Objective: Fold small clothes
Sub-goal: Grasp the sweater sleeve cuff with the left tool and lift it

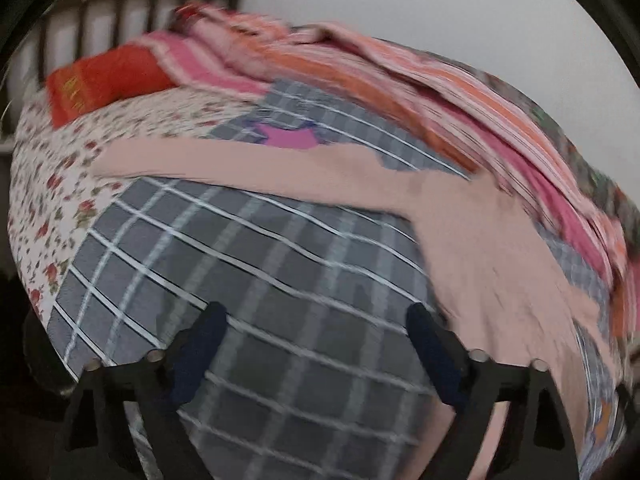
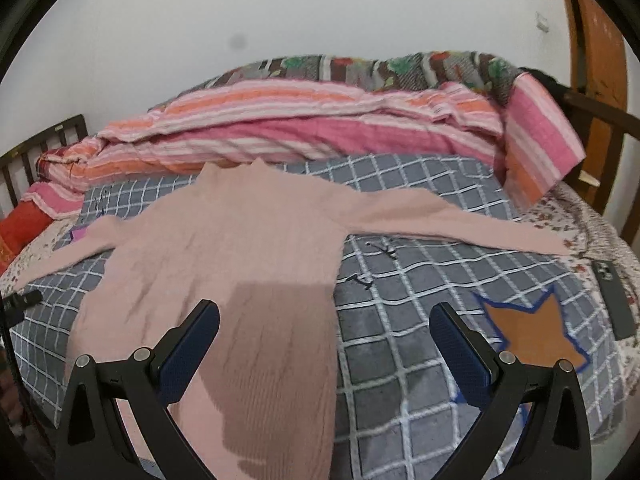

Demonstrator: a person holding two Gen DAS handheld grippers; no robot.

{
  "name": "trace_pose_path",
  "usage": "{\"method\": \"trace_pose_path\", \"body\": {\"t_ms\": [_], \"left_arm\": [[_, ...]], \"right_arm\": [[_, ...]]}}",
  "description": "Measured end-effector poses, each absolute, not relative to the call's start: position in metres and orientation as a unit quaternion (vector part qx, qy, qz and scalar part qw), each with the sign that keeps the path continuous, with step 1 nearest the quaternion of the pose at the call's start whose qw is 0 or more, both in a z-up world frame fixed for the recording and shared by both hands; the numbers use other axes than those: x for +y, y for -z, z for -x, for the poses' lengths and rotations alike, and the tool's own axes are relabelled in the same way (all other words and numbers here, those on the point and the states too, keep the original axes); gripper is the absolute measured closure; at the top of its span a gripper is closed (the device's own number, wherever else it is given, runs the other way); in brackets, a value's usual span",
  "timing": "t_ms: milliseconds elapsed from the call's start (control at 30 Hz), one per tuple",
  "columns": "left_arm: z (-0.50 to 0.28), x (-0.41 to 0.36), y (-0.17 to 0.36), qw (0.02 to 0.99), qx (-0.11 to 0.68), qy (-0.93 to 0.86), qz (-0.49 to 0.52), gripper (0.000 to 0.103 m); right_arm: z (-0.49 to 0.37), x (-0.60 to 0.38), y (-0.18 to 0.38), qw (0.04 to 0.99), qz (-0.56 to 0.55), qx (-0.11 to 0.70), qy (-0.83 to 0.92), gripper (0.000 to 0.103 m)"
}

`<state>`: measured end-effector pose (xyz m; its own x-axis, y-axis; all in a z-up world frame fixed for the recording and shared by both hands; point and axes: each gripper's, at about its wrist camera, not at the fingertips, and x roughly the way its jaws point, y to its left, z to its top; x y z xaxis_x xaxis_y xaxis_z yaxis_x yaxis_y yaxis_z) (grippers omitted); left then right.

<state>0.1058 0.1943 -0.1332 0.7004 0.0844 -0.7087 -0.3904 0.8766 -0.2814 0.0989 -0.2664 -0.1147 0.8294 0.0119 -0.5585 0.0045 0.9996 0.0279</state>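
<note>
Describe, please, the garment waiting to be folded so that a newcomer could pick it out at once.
Start at the bed with the grey checked blanket, in front of the rolled pink striped quilt. Lying flat on that blanket is a pale pink ribbed sweater, sleeves spread out to both sides. It is the only plain, unpatterned fabric among checks, stripes and florals.

Plain white wall [image 2: 320, 20], dark slatted headboard [image 1: 140, 4], wooden door frame [image 2: 596, 40], striped quilt [image 2: 300, 128]
</note>
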Motion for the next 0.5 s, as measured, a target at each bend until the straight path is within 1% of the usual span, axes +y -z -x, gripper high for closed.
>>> {"method": "trace_pose_path", "body": {"t_ms": [133,200,267,367,500], "left_arm": [[-0.123,0.239,0.144,0.885,0.367,-0.175,0.228,0.025],[-0.130,0.263,0.151,0.879,0.358,-0.193,0.249,0.031],[-0.137,0.286,0.160,0.869,0.360,-0.201,0.274,0.034],[-0.148,0.309,0.168,0.864,0.352,-0.212,0.293,0.034],[-0.169,0.334,0.169,0.862,0.339,-0.242,0.289,0.034]], "right_arm": [[-0.118,-0.249,0.122,0.953,0.006,0.300,-0.033,0.000],[-0.126,-0.240,0.124,0.954,0.016,0.297,-0.036,0.000],[-0.135,-0.229,0.128,0.954,0.026,0.294,-0.044,0.001],[-0.149,-0.218,0.130,0.955,0.031,0.292,-0.048,0.002],[-0.169,-0.213,0.127,0.950,0.006,0.305,-0.069,0.002]]}}
